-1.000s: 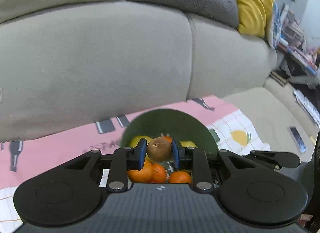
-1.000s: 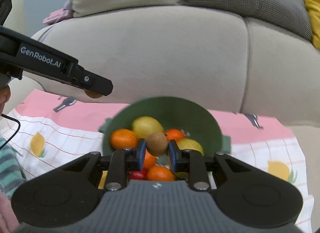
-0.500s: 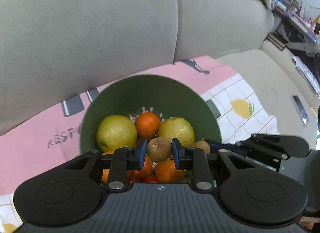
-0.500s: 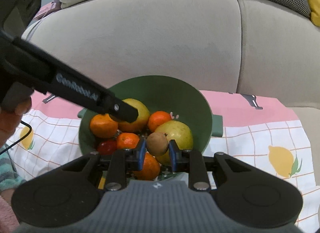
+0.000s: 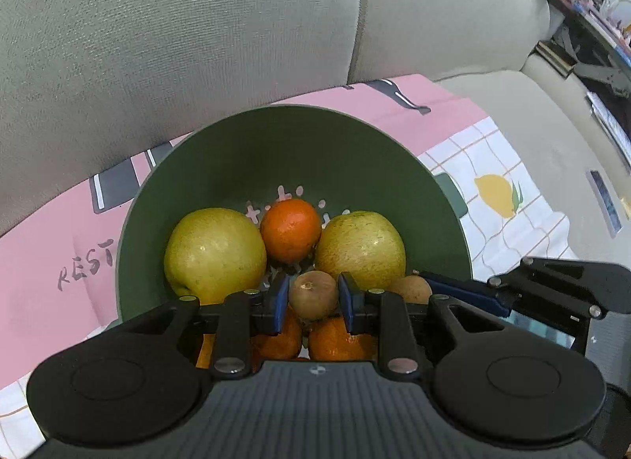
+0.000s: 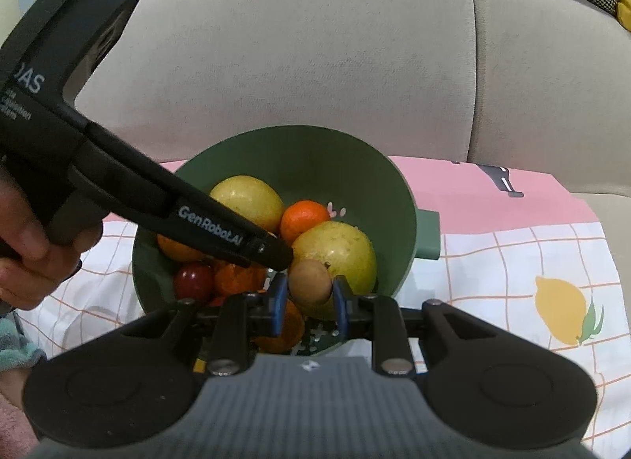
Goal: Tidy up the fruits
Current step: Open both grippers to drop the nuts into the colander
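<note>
**Two kiwis held over the green bowl**

Held low over the fruit pile: a small brown fuzzy kiwi (image 5: 313,295) clamped between the blue pads of the left gripper (image 5: 311,297), and a second brown kiwi (image 6: 309,281) clamped the same way in the right gripper (image 6: 307,289). Jaws on both sides closed onto the fruit's flanks, stem end facing the left camera. Probably light, slightly soft under the skin, fuzzy enough not to slip; best gripped across the widest middle with modest pressure, since a hard squeeze would likely bruise it. Likely to roll once let go onto rounded neighbours, so better released low into a gap.

Below and around: a deep dark-green plastic colander bowl (image 5: 299,151) with drain holes in the bottom, holding two large yellow-green apples (image 5: 215,250), several small orange mandarins (image 5: 291,229) and, in the right wrist view only, a dark red plum-like fruit (image 6: 194,281). Bowl standing on a pink and white checked cloth with lemon prints (image 5: 493,190), spread over a beige sofa seat (image 5: 552,131).

From the left wrist: the right gripper's fingers entering at the right, its kiwi just beside the far apple. From the right wrist: the left gripper's long black body crossing the bowl, the gripping hand (image 6: 27,246), and the bowl's side handle. Red fruit hidden from the left camera.
</note>
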A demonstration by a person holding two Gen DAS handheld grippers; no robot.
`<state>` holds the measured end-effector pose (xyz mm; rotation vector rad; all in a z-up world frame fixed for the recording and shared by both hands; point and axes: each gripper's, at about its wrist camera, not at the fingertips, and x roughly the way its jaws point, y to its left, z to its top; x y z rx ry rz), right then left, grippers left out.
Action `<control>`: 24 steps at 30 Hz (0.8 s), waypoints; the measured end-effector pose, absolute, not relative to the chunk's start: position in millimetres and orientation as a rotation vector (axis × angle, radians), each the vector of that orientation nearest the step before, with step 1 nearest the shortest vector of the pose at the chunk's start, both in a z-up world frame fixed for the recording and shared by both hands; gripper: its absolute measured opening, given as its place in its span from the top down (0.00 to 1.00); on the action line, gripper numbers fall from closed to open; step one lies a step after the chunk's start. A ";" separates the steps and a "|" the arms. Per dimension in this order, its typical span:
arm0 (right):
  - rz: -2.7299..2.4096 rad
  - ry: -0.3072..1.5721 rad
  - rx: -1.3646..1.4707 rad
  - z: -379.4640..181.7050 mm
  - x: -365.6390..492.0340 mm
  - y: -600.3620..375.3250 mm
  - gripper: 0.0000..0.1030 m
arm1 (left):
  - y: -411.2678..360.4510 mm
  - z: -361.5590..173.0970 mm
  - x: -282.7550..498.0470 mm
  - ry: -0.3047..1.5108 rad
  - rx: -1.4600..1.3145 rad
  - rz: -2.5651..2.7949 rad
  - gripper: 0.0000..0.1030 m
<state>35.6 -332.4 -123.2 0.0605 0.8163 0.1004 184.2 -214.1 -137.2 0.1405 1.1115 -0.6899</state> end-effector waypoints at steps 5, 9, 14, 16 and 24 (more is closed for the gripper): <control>0.091 0.812 0.066 -122.1 37.2 -333.7 0.79 | -208.7 -139.9 188.6 1.122 0.129 -0.672 0.71; 0.081 0.788 0.070 -117.3 40.2 -335.3 0.79 | -203.1 -137.6 189.2 1.124 0.088 -0.674 0.68; 0.071 0.755 0.045 -110.7 54.0 -334.7 0.79 | -190.8 -125.0 189.2 1.067 0.058 -0.625 0.60; 0.064 0.748 0.026 -110.6 61.0 -332.5 0.79 | -183.7 -117.7 190.0 1.048 0.040 -0.614 0.51; 0.015 0.771 0.021 -119.7 95.5 -330.7 0.79 | -161.0 -91.7 189.7 0.957 0.025 -0.549 0.33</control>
